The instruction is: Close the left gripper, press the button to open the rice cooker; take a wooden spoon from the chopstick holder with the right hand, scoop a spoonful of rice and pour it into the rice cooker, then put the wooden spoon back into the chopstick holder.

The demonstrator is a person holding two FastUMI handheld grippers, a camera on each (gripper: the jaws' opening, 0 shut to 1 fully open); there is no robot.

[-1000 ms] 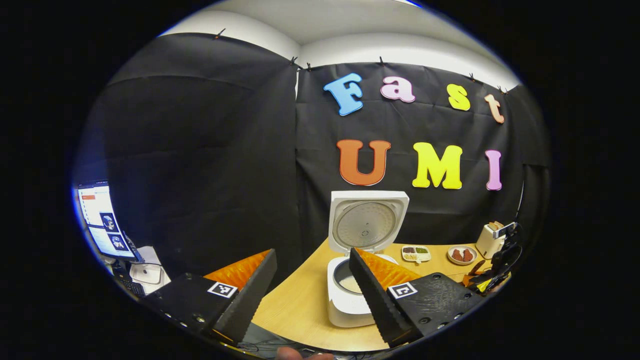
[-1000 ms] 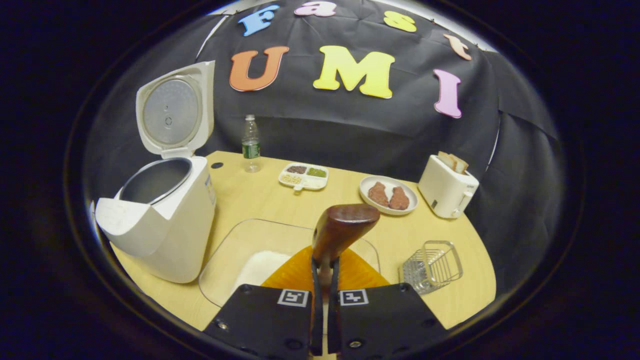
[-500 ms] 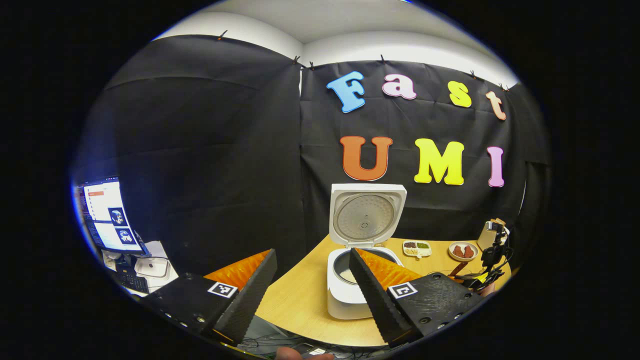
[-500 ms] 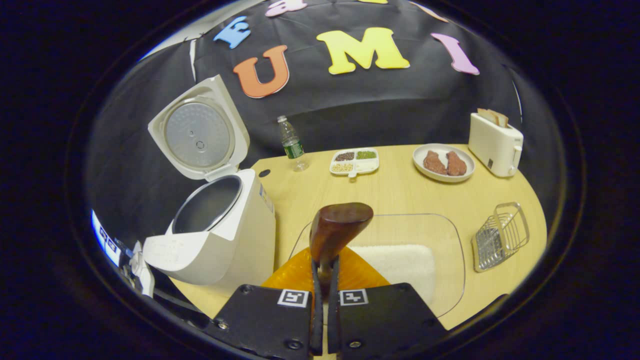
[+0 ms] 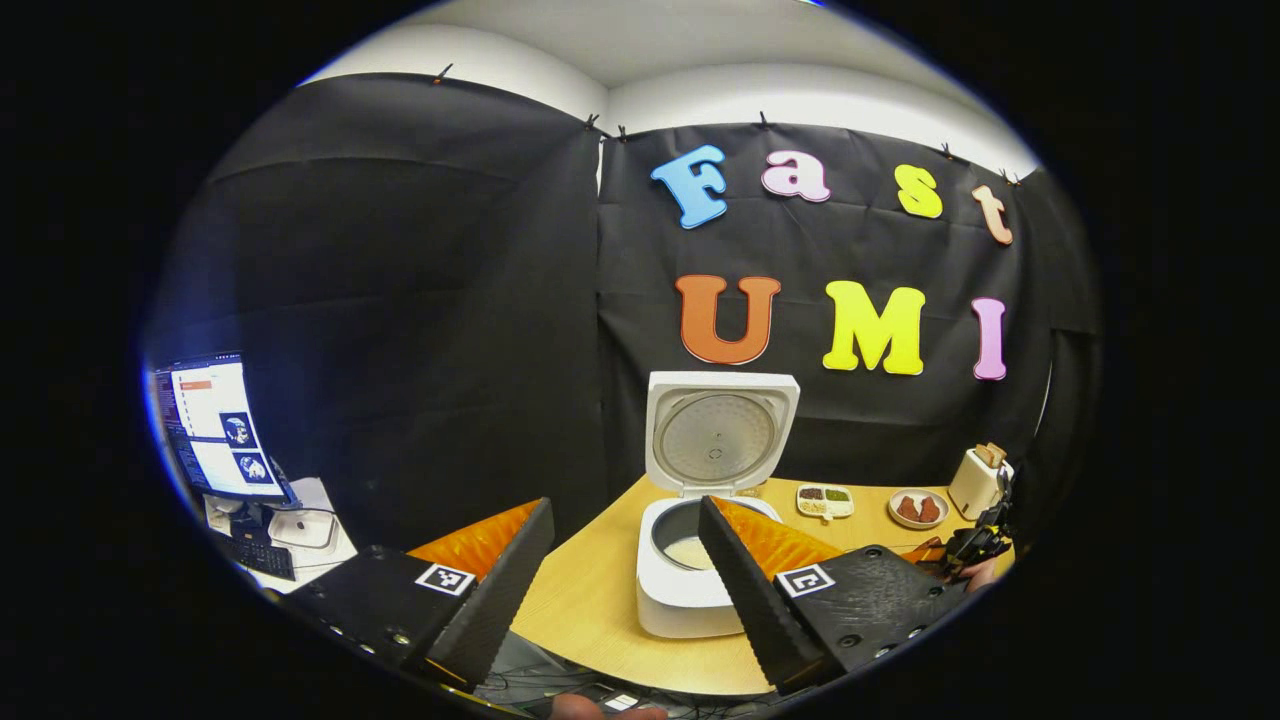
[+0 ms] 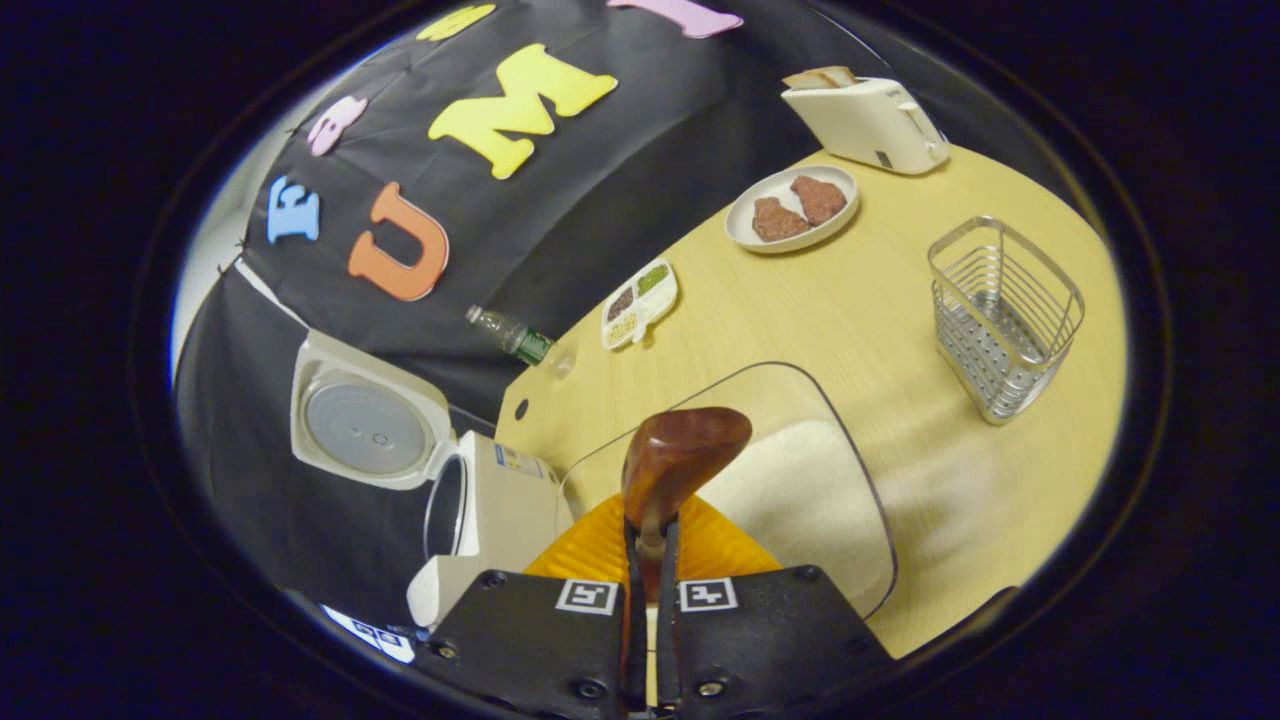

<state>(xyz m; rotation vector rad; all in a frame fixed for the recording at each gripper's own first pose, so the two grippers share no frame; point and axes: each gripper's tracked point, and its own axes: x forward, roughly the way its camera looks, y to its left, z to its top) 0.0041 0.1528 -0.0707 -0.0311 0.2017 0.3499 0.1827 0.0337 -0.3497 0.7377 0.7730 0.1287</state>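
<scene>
the spoon (image 6: 680, 460) is clamped between the right gripper (image 6: 648, 540) fingers; the cooker (image 5: 690, 560) is seen open between the left gripper (image 5: 625, 560) fingers, spread wide.

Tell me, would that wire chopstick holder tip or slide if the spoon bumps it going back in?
Probably yes. The wire chopstick holder looks light, being thin open wire with nothing visible inside. It stands free on the smooth wooden table, so a nudge might slide it. It is taller than wide, so a push near the rim could tip it.
</scene>
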